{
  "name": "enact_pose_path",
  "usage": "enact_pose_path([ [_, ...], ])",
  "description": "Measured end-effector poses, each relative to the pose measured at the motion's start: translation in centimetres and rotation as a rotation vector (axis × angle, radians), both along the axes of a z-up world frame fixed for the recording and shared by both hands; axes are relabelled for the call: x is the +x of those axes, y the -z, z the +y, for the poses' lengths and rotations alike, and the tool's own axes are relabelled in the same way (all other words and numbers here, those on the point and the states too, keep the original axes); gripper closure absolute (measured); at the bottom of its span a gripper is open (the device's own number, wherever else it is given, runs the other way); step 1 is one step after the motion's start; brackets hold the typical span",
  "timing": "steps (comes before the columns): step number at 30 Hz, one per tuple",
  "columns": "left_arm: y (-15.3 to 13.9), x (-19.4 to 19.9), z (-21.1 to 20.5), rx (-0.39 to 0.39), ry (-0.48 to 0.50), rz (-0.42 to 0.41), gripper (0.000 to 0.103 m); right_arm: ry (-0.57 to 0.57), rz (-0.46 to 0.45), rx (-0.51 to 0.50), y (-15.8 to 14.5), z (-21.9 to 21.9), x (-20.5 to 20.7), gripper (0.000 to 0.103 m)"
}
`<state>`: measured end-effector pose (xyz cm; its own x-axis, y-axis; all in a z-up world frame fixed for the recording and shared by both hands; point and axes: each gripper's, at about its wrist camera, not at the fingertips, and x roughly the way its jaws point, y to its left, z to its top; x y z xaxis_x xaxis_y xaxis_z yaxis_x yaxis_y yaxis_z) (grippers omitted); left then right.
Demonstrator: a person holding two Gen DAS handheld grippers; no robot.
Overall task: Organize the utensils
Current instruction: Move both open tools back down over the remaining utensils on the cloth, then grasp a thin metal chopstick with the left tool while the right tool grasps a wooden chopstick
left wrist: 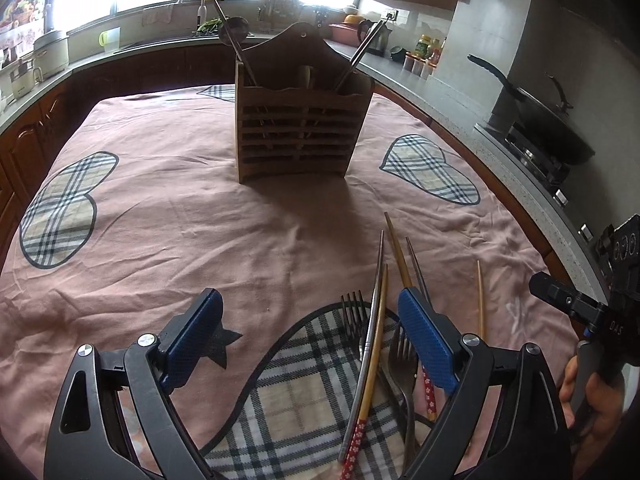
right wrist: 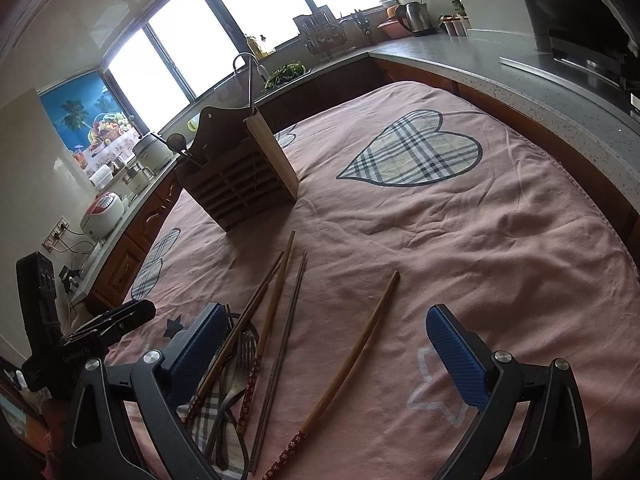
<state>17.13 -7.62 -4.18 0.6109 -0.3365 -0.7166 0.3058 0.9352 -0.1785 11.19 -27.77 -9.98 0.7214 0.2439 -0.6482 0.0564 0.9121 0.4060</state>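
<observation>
A wooden slatted utensil holder (left wrist: 298, 130) stands upright on the pink cloth, with a ladle (left wrist: 232, 32) and metal handles sticking out; it also shows in the right wrist view (right wrist: 240, 184). Loose wooden chopsticks (left wrist: 374, 356), metal chopsticks and two forks (left wrist: 354, 314) lie in a pile near me. My left gripper (left wrist: 308, 336) is open and empty, low over the pile. My right gripper (right wrist: 324, 352) is open and empty above the chopsticks (right wrist: 272, 312); a single chopstick (right wrist: 352, 364) lies between its fingers on the cloth.
The table is covered by a pink cloth with plaid hearts (right wrist: 412, 152). A grey counter (right wrist: 520, 64) curves around it, with a wok on a stove (left wrist: 548, 120), a kettle (right wrist: 416, 20), a sink and rice cookers (right wrist: 102, 216). The right gripper's body shows at the left view's right edge (left wrist: 592, 312).
</observation>
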Motion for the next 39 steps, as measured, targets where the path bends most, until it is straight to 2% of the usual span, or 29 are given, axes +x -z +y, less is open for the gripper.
enact_pose_path([
  [5,0.5,1.7,-1.1,0.023,0.038,0.022,0.014,-0.001,0.024,-0.033,0.7,0.1,0.9,0.004],
  [6,0.7,2.2,-1.4,0.027,0.049,0.028,0.016,-0.002,0.033,-0.039,1.0,0.0,1.2,0.007],
  [8,1.0,3.2,-1.9,0.020,0.069,0.049,0.020,0.001,0.059,-0.049,1.6,-0.1,1.9,0.016],
  [10,1.4,4.4,-2.5,0.009,0.100,0.083,0.024,0.015,0.097,-0.064,2.3,-0.2,2.8,0.037],
  [16,2.5,7.1,-6.2,0.096,0.207,0.123,0.032,0.036,0.176,-0.085,4.3,-0.8,4.5,0.065],
  [18,2.8,7.8,-7.7,0.120,0.252,0.133,0.035,0.037,0.185,-0.081,4.5,-1.0,4.8,0.067],
  [21,3.6,8.6,-9.7,0.159,0.308,0.147,0.045,0.035,0.198,-0.084,4.6,-1.2,5.2,0.073],
  [25,5.2,9.5,-11.2,0.201,0.347,0.186,0.070,0.032,0.212,-0.073,4.8,-1.6,5.6,0.081],
  [29,5.6,9.6,-11.6,0.225,0.364,0.157,0.075,0.026,0.217,-0.062,4.9,-2.0,5.8,0.086],
  [32,5.7,9.6,-11.6,0.242,0.372,0.141,0.093,0.014,0.218,-0.082,4.9,-1.6,6.3,0.086],
  [33,5.7,9.6,-11.4,0.238,0.377,0.142,0.095,0.008,0.216,-0.096,4.9,-1.4,6.5,0.086],
  [37,5.6,9.3,-10.2,0.220,0.377,0.155,0.096,-0.013,0.213,-0.170,4.7,-0.4,6.8,0.089],
  [39,5.6,9.2,-9.4,0.201,0.372,0.172,0.096,-0.023,0.214,-0.176,4.7,-0.3,6.9,0.090],
])
